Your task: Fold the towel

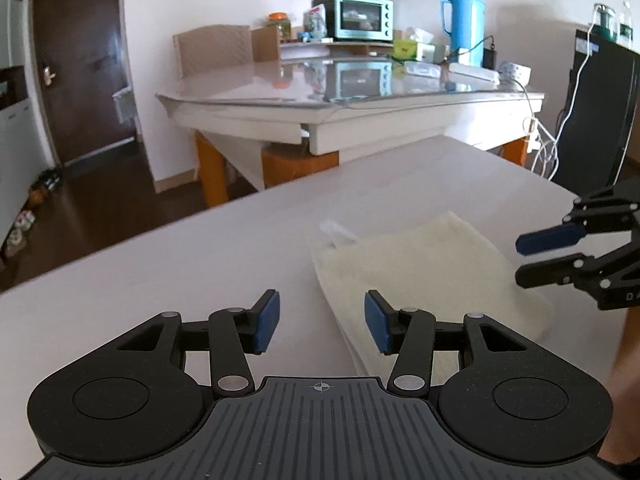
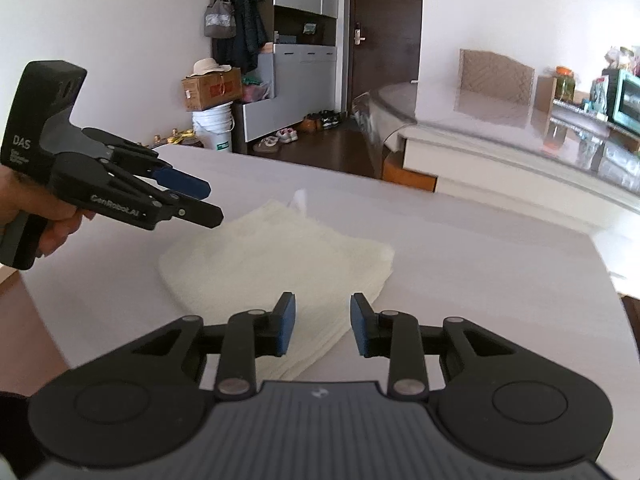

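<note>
The bench [image 1: 160, 264] was a wide pale slab, and the towel [image 1: 420, 272] lay on it as a cream rectangle already stacked in several layers; I could count the stepped edges along its near side in the right wrist view [image 2: 320, 344]. A small white tag [image 1: 334, 230] stuck out at the far corner. So the towel lay folded flat, which fitted either a finished job or a pause ahead of one more halving; I could not settle which from that alone.

My left gripper [image 1: 322, 320] hung just above the bench at the towel's near edge, pads spread apart with nothing between them, one finger over bare bench and the other over cloth. My right gripper [image 2: 322, 324] hovered over the opposite edge, likewise spread and empty. From the right wrist view the left gripper [image 2: 200, 200] showed side-on, above the towel, a hand [image 2: 44, 224] wrapped around its handle.

I judged that doing any further fold well would have called for pinching all the layers of an edge together at two matched corners, lifting evenly, and laying edge onto edge so the stack stayed square. If the fold was complete, the care lay in drawing both grippers off without snagging the top layer or that tag.
</note>
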